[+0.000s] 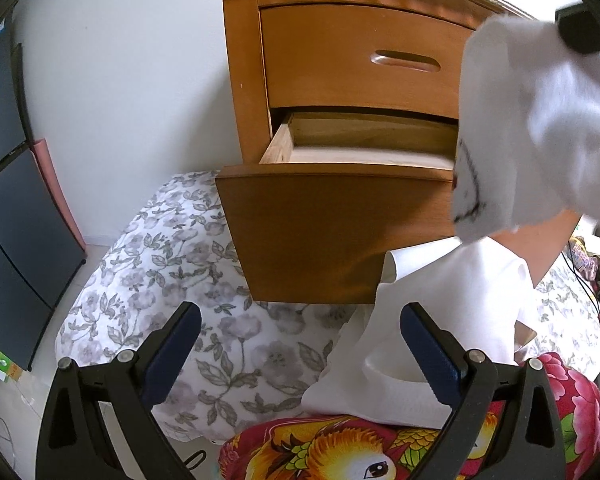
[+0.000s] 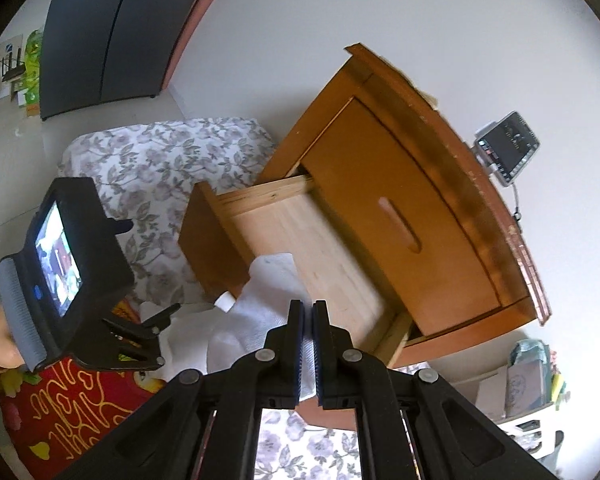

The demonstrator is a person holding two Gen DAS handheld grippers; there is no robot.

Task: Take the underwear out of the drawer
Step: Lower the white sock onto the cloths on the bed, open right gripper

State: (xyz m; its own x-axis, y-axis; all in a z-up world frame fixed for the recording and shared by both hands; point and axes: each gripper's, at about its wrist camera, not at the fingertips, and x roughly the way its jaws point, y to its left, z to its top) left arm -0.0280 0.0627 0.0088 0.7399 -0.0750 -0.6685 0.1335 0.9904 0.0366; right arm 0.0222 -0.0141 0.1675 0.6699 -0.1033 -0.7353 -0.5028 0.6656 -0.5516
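Note:
A white piece of underwear (image 1: 540,128) with a dark line print hangs in the air to the right of the wooden nightstand (image 1: 340,60). My right gripper (image 2: 308,320) is shut on the underwear (image 2: 268,300), and only its black tip (image 1: 580,32) shows in the left wrist view. The lower drawer (image 1: 332,232) is pulled out, and the bare light wood of its bottom (image 2: 300,232) shows nothing inside. My left gripper (image 1: 300,352) is open and holds nothing, low in front of the drawer. The upper drawer (image 1: 360,60) is closed.
A grey floral quilt (image 1: 160,280) lies left of and under the nightstand. A red patterned blanket (image 1: 340,452) and a white cloth (image 1: 440,300) lie below my left gripper. A dark cabinet (image 2: 116,28) stands at the wall. A small device (image 2: 508,148) sits on the nightstand.

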